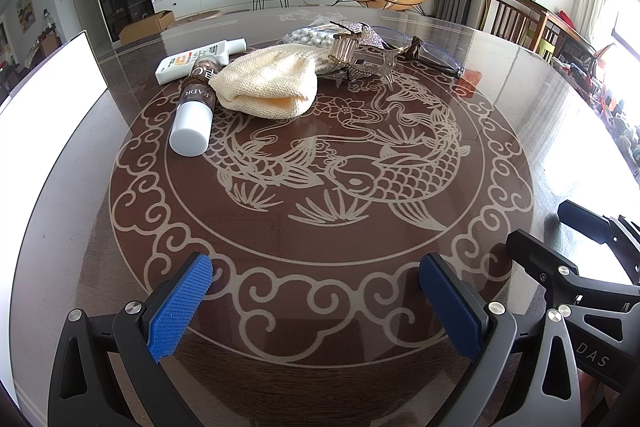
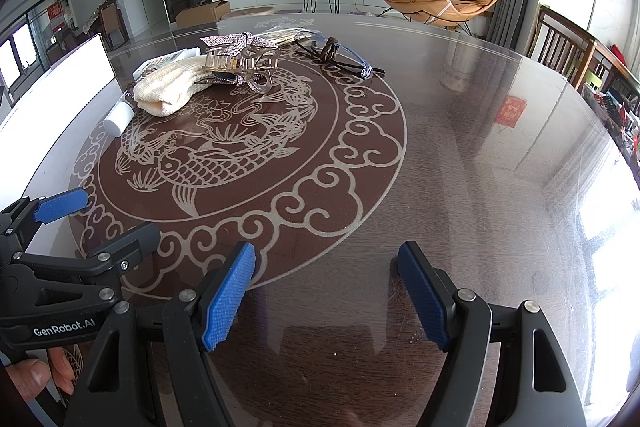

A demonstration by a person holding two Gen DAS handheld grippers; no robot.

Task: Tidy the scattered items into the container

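Observation:
Scattered items lie at the far side of the round fish-patterned table [image 1: 320, 227]. Among them are a cream knitted cloth [image 1: 266, 87], a brown bottle with a white cap [image 1: 196, 103], a white tube [image 1: 192, 61], a clear hair claw [image 1: 360, 59], a glittery bow [image 1: 366, 33], a bag of white beads [image 1: 312, 37] and clear glasses [image 1: 432, 55]. A bright white box-like container [image 1: 52, 87] stands at the left edge. My left gripper [image 1: 316, 303] is open over the near rim, empty. Just to its right, my right gripper [image 2: 326, 297] is also open and empty. Both are well short of the pile.
Wooden chairs [image 1: 516, 19] stand past the table's right side. Cluttered shelves [image 1: 608, 95] line the far right. A hand [image 2: 32, 375] holds the left gripper's handle at the lower left of the right wrist view. Bare tabletop [image 2: 480, 147] stretches to the right of the pile.

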